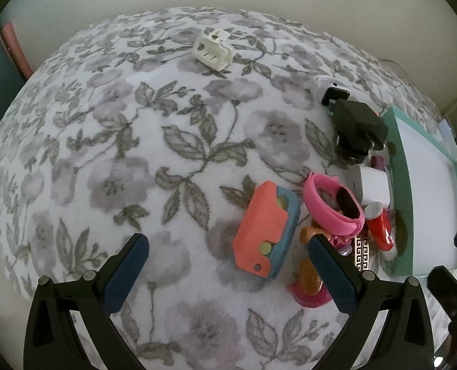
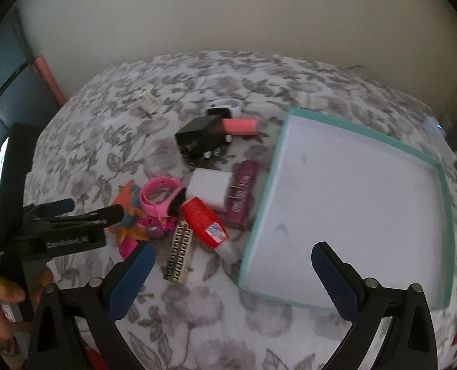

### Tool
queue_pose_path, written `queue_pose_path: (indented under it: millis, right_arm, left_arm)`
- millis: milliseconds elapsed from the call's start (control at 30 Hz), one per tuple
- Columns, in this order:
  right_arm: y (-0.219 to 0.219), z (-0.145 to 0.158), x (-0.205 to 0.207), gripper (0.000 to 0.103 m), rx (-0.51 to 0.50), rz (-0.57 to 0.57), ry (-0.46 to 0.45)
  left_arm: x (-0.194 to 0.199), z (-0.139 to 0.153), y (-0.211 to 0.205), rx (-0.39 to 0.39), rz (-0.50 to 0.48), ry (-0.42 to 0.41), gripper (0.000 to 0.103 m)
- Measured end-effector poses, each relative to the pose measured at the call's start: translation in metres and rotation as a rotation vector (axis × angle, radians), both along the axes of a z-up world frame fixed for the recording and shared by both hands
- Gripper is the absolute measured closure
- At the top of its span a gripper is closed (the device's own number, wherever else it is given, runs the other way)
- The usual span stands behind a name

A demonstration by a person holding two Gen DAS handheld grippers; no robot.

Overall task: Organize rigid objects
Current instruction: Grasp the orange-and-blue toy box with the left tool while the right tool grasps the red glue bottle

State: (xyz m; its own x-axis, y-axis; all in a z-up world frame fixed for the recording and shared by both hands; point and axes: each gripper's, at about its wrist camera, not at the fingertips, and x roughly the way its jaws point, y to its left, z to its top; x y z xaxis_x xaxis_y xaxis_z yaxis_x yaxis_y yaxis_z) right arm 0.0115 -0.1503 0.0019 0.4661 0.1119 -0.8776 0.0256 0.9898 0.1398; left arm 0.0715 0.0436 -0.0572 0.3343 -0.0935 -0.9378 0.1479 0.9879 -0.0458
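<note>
Teal tray (image 2: 444,203) — empty, awaiting clutter heaped at its left edge; left gripper (image 1: 228,265), right gripper (image 2: 233,273) — both spread wide, nothing held.

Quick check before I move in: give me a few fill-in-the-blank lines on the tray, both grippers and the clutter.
1. The teal-rimmed tray holds ___ objects.
2. Both the left gripper and the right gripper have their jaws ___.
3. The wristband lying in the pile is coloured ___.
4. The white hair clip lies ___ from the pile, alone on the floral cloth.

Missing words: no; open; pink; apart
</note>
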Motion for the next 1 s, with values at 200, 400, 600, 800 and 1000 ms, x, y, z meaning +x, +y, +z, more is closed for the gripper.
queue_pose_path:
  millis: [200,400,600,800,1000]
  right_arm:
    - [0.007,-0.01,0.014,0.016,0.011,0.053,0.017]
    - [0.017,-0.018,0.024,0.034,0.025,0.119,0.034]
    - [0.025,-0.032,0.031,0.051,0.027,0.157,0.07]
    - [0.028,-0.05,0.04,0.051,0.025,0.169,0.123]
    - [0.025,-0.055,0.044,0.053,0.063,0.154,0.126]
  left_arm:
    - [0.002,-0.005,-0.008,-0.01,-0.038,0.01,0.007]
    - [0.006,-0.009,-0.012,-0.042,-0.06,0.028,0.022]
    - [0.007,-0.01,-0.014,-0.075,-0.076,0.038,0.034]
    - [0.01,-0.015,-0.011,-0.107,-0.063,0.047,0.034]
    - [0.014,-0.022,-0.004,-0.148,-0.039,0.064,0.034]
